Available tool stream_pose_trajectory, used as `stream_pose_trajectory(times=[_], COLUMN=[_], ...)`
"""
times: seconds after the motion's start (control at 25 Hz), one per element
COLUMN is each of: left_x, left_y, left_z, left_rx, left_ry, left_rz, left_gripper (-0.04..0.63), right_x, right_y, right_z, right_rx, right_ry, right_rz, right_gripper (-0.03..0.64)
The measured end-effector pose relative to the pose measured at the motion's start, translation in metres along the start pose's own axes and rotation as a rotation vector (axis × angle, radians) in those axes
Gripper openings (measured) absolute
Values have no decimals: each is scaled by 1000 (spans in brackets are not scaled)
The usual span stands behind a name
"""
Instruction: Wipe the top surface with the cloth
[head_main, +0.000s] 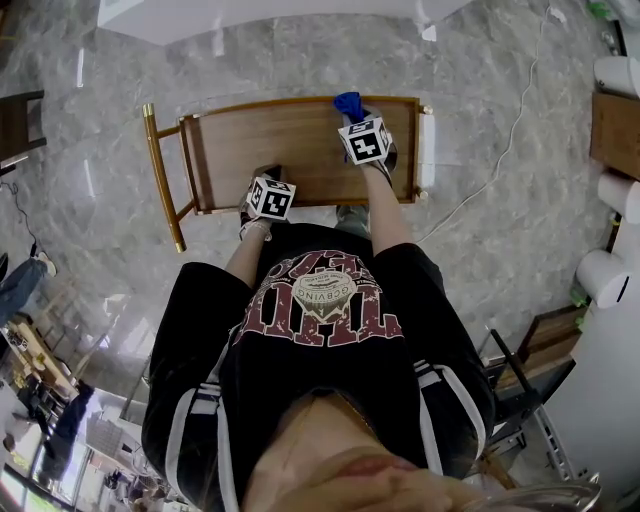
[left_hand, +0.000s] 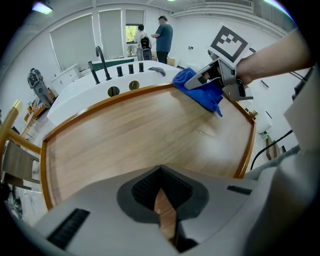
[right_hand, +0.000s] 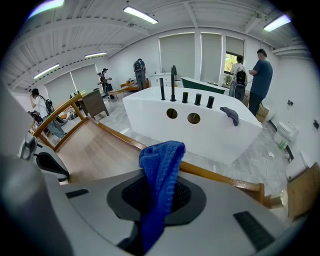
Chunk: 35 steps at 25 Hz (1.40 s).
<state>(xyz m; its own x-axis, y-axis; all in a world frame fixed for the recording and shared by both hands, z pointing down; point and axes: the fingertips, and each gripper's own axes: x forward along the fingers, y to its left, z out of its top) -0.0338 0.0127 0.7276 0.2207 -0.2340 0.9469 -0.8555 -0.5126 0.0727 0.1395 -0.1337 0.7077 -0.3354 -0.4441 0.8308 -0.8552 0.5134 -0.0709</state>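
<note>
Pinches the cloth (right_hand: 159, 167) in right fingers (right_hand: 192, 200), nothing in near-shut left fingers (left_hand: 145, 187). Pushed too far, could slip off the surface (head_main: 290, 140) at its upper right edge.

- Head view: the cloth (head_main: 348, 102) shows only as a blue tip; the rest lies under the right gripper (head_main: 358, 118), whose marker cube also hides its jaws;
- the left gripper (head_main: 269, 178) likewise covers its own jaws there;
- right gripper view: the cloth (right_hand: 160, 170) runs down between the jaws and off the bottom edge;
- left gripper view: the gripper's body blocks the near part of the wooden top (left_hand: 140, 130);
- the people (left_hand: 162, 35) at the window are too small to make out.
</note>
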Motion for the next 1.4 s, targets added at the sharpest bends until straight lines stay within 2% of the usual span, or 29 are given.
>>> stream_pose_trajectory(times=[1.4], left_x=[-2], left_y=[-4], left_z=[1], left_rx=[-42], left_ry=[-11], left_rz=[49], left_gripper=[48], right_x=[-47], right_y=[-103], right_z=[-52], right_rx=[78], right_ry=[51], right_rz=[-148], right_gripper=[55])
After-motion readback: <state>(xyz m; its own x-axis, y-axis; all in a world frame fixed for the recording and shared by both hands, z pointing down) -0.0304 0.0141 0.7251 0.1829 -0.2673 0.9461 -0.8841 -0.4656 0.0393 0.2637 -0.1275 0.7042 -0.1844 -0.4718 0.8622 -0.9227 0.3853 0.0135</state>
